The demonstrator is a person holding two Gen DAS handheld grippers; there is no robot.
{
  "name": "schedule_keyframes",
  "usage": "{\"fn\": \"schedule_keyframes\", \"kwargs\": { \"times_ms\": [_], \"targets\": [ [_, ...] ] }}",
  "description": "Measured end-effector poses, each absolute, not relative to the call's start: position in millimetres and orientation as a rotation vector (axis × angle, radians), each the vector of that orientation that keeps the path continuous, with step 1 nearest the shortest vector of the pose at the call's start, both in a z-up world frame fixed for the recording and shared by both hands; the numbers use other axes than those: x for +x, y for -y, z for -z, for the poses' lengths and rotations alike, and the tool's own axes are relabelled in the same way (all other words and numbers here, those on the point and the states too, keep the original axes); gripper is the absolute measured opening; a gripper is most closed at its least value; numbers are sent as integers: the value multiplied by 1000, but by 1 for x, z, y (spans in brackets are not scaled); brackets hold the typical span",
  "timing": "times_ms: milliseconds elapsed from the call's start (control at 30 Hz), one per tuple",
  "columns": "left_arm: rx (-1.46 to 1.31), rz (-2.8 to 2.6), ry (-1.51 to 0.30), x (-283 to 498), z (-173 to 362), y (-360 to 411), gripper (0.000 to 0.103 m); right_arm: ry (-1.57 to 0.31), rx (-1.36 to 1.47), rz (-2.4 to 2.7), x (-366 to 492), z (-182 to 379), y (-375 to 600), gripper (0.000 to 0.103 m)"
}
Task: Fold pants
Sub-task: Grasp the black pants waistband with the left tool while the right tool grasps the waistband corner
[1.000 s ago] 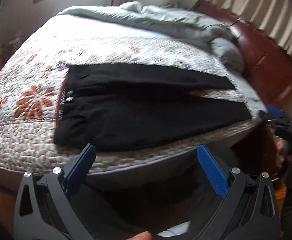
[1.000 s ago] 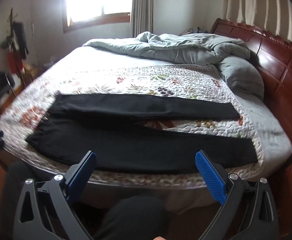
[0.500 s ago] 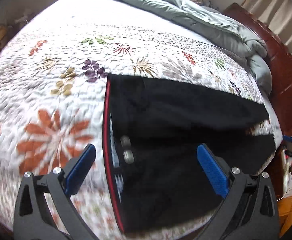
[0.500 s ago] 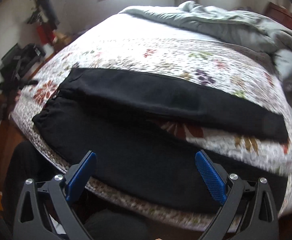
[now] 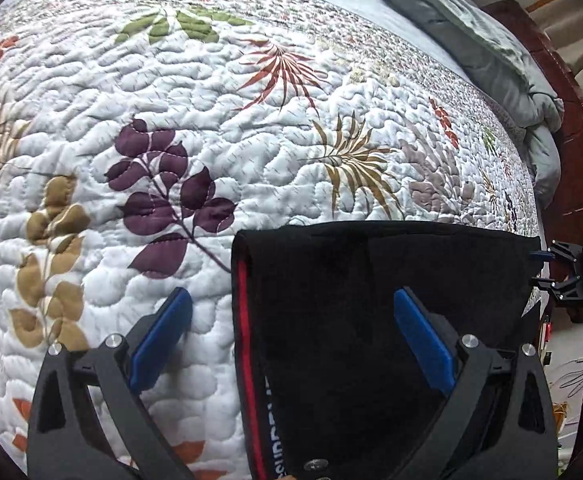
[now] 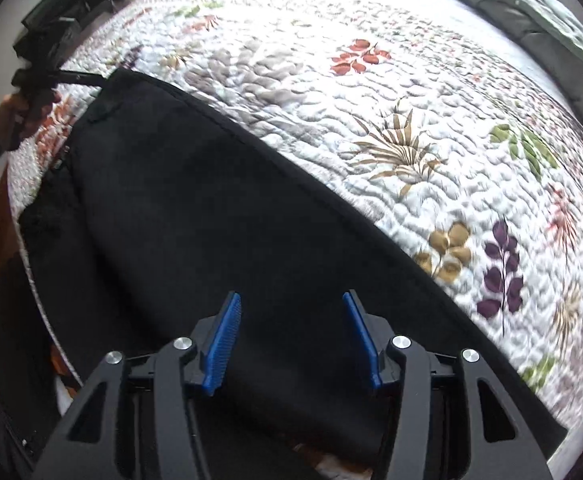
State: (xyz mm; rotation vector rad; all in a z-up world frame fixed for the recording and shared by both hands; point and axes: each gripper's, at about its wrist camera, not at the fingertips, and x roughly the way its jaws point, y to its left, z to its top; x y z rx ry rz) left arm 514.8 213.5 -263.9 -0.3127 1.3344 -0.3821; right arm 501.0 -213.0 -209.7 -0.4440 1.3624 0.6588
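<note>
Your right gripper (image 6: 291,340) points down over the black pants (image 6: 195,216), its blue pads closing with only flat fabric below them, not pinched. The pants run from near right to far left across the floral quilt (image 6: 391,92). At the far left end your left gripper (image 6: 51,56) sits at the pants' corner. A grey duvet (image 6: 551,8) lies bunched far right.

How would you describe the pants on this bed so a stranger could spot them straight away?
Find the bed's white floral quilt. Along its near edge lie the pants, long and flat. They are the only plain black thing there, with a red stripe at the waistband.
</note>
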Motion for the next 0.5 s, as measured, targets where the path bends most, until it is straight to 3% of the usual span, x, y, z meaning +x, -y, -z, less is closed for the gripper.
{"fn": "schedule_keyframes", "kwargs": {
  "times_ms": [100, 167, 200, 233, 500],
  "targets": [
    [-277, 435, -1345, 522, 267, -207, 96, -1403, -475, -713, 525, 222, 212, 55],
    [-244, 489, -1363, 522, 265, -202, 64, -1433, -486, -741, 540, 227, 214, 59],
    [-217, 487, -1368, 523, 265, -200, 53, -1441, -500, -738, 544, 229, 215, 61],
    [-195, 489, -1373, 524, 266, -199, 49, -1453, -512, -742, 550, 231, 215, 61],
    [-232, 544, -1398, 533, 276, -206, 52, -1556, -551, -807, 575, 244, 217, 61]
  ]
}}
